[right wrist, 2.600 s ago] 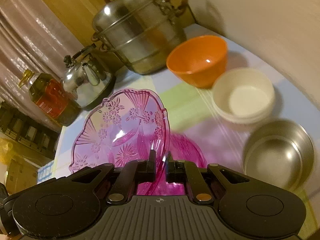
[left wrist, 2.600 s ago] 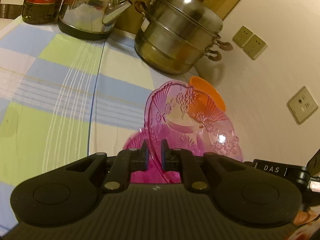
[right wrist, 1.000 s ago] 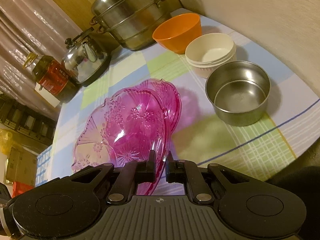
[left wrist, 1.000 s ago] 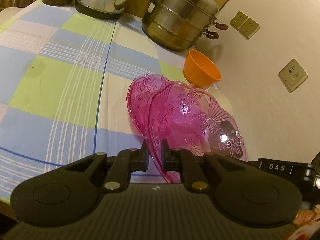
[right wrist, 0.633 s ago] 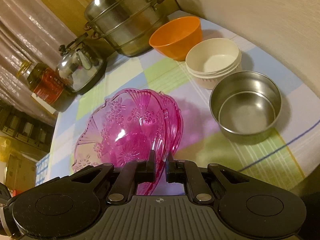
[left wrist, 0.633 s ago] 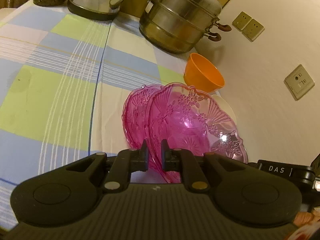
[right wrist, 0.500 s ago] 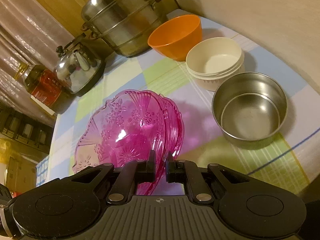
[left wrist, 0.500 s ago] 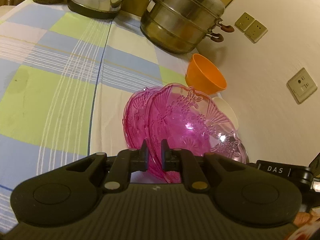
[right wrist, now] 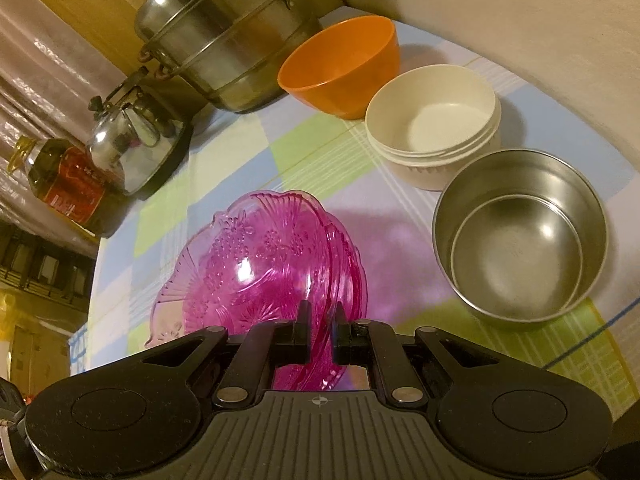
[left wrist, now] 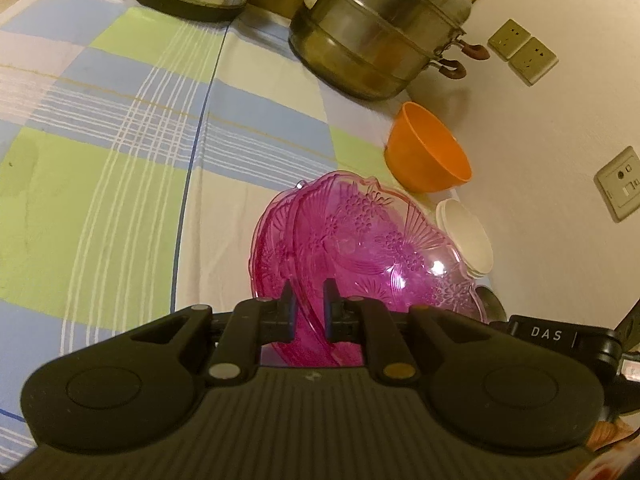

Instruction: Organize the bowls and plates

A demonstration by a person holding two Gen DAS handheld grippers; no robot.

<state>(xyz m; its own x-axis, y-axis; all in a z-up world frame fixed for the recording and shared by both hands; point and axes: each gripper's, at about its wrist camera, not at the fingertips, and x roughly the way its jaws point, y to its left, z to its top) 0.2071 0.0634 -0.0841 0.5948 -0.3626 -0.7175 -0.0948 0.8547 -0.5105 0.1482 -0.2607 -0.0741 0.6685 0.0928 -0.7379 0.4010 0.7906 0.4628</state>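
Observation:
A clear pink patterned plate (left wrist: 372,248) (right wrist: 248,272) is held by its near rim between both grippers and tilts up away from me. My left gripper (left wrist: 307,292) is shut on its rim, and my right gripper (right wrist: 322,316) is shut on the rim from the other side. A second pink plate (left wrist: 272,240) (right wrist: 354,268) lies right behind and under it on the checked tablecloth (left wrist: 120,184). The two nearly nest, and whether they touch is unclear. To the right stand an orange bowl (right wrist: 340,64), stacked white bowls (right wrist: 432,120) and nested steel bowls (right wrist: 520,236).
A steel steamer pot (left wrist: 372,32) (right wrist: 224,32), a kettle (right wrist: 136,140) and an oil bottle (right wrist: 60,180) stand at the back of the table. The wall with sockets (left wrist: 620,184) runs close along the right side. The table's edge lies near me at the lower right (right wrist: 616,344).
Both grippers have carried the held plate forward and down towards the table. It now sits much closer over the second pink plate, and the bowls and pot look nearer.

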